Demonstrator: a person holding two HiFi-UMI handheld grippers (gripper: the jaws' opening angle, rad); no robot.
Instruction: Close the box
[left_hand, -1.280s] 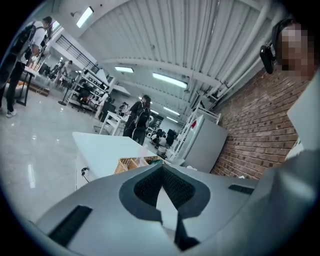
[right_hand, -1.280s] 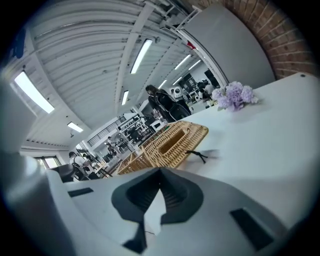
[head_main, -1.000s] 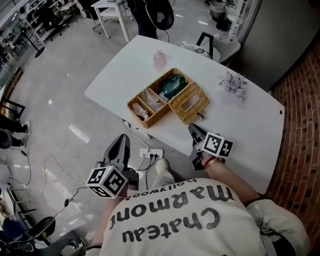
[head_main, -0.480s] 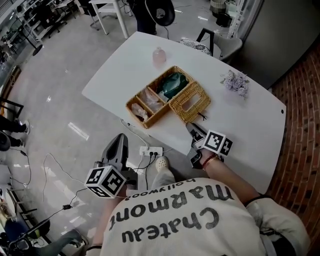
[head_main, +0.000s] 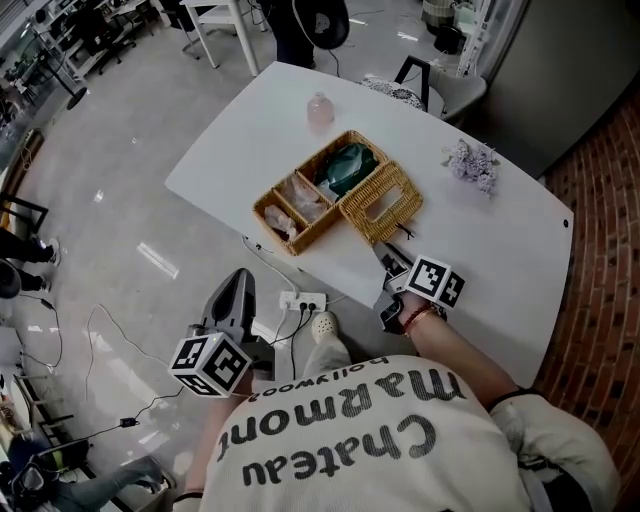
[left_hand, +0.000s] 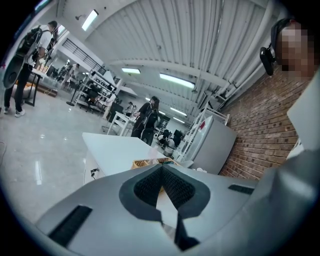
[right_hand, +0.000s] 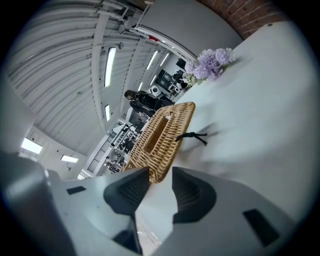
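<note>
A glossy grey floor (head_main: 120, 200) is spreading out under everything, and a white table (head_main: 480, 230) is standing on it at a slant across the head view. The person, in a cream printed shirt (head_main: 380, 440), is leaning in from the near edge. A wicker box (head_main: 270, 232) is sitting near the middle of the table, open and split into compartments, with a dark green bundle (head_main: 345, 165) lying in the far one and pale things (too small to name) lying in the others. Its wicker lid (head_main: 398, 190) is lying flat on the table, touching the box's right side, slot facing up. The left gripper (head_main: 243, 272) is hanging off the table over the floor, its jaws pressing together on nothing, as the left gripper view (left_hand: 161, 167) is showing. The right gripper (head_main: 388, 258) is hovering over the table just beside the lid's near corner; its jaws have just been opening and are standing spread, with nothing between them and the lid (right_hand: 165, 135) lying just beyond their tips (right_hand: 160, 172). A bunch of purple flowers (head_main: 472, 160) is resting well apart on the right, a pink bottle (head_main: 319, 110) is standing beyond the box, and a black tie (head_main: 405, 233) is trailing from the lid's edge.
</note>
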